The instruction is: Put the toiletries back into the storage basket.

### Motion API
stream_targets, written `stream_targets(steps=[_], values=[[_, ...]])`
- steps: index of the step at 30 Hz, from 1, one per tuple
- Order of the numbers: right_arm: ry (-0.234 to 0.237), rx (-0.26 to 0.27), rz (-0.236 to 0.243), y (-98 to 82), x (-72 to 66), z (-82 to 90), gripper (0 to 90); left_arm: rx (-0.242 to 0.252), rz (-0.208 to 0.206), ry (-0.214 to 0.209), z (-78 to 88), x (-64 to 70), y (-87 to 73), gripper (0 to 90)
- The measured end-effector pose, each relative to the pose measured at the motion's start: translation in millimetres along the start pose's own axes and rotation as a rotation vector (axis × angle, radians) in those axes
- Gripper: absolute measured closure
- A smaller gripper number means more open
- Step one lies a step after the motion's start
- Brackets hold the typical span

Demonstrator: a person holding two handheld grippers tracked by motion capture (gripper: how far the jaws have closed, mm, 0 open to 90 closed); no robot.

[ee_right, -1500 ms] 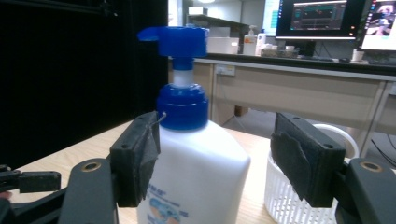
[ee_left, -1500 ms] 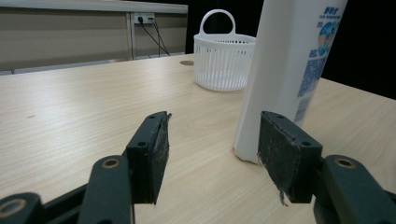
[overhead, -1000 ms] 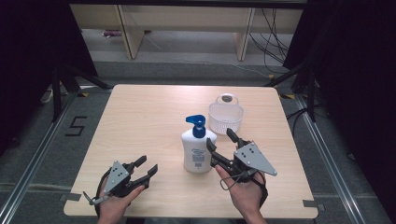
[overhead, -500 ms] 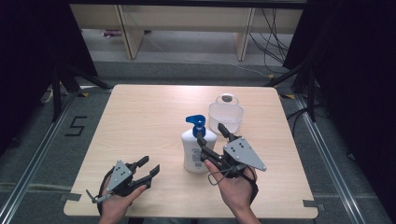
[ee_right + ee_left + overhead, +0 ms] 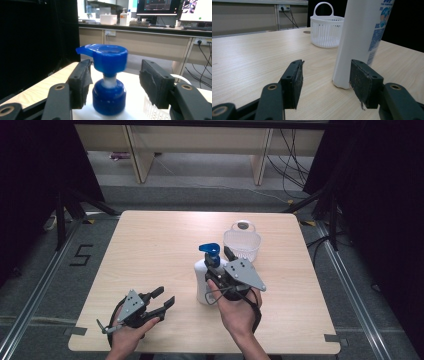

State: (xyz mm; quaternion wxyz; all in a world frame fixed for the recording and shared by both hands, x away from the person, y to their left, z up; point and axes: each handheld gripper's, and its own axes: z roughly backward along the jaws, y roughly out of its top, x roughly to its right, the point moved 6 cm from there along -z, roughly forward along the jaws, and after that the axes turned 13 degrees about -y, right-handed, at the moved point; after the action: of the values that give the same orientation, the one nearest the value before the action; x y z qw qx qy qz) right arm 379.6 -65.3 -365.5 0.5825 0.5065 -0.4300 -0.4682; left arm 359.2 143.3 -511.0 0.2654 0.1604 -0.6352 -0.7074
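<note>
A white pump bottle (image 5: pixel 204 282) with a blue pump head (image 5: pixel 210 251) stands upright on the wooden tabletop (image 5: pixel 150 250), a little right of centre. Just behind it to the right sits a white slatted basket (image 5: pixel 242 242) with its handle raised, apart from the bottle.

The right claw (image 5: pixel 220 262) is at the bottle's top — in the right gripper view its jaws stand apart on either side of the blue pump head (image 5: pixel 106 58), and the pads (image 5: pixel 81 82) seem not quite to touch it, though the blur there makes that hard to judge.

The left claw (image 5: pixel 162 299) rests low near the tabletop's front edge, left of the bottle, jaws apart. In the left gripper view the bottle's base (image 5: pixel 359 42) stands just beyond the right-hand pad (image 5: pixel 364 82), with the basket (image 5: pixel 326 31) farther back.
</note>
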Motion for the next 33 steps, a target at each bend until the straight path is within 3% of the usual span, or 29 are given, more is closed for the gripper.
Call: stream_targets(steps=[7,9,14,17,20,21,25,33], values=[[-0.009,-0.026,0.004,-0.2,-6.1,-9.5,48.8,0.006,0.021,-0.010,-1.7,1.3,-2.8,43.9],[-0.014,-0.037,-0.004,0.5,-6.9,-10.8,50.7,-0.010,0.011,-0.002,-0.3,0.9,-2.9,43.9],[-0.028,-0.031,0.011,1.6,-6.3,-13.8,54.9,-0.006,0.014,0.001,0.5,-0.7,-3.0,44.1],[-0.022,-0.040,-0.012,1.4,-10.1,-13.0,59.7,-0.002,0.014,-0.001,0.0,-0.9,-3.3,44.2],[-0.039,-0.022,-0.005,1.8,-10.3,-14.0,60.2,-0.001,0.018,-0.005,0.2,-0.8,-4.1,44.4],[-0.049,-0.013,0.023,2.4,-8.0,-14.1,60.3,-0.013,0.015,0.003,1.6,-1.3,-4.5,44.5],[-0.020,-0.024,0.005,3.2,-5.9,-15.5,60.4,-0.012,0.017,0.009,3.6,-3.5,-5.0,44.7],[-0.011,-0.028,-0.005,5.8,4.8,-18.3,60.5,-0.012,0.025,0.006,3.7,-3.6,-6.1,45.0]])
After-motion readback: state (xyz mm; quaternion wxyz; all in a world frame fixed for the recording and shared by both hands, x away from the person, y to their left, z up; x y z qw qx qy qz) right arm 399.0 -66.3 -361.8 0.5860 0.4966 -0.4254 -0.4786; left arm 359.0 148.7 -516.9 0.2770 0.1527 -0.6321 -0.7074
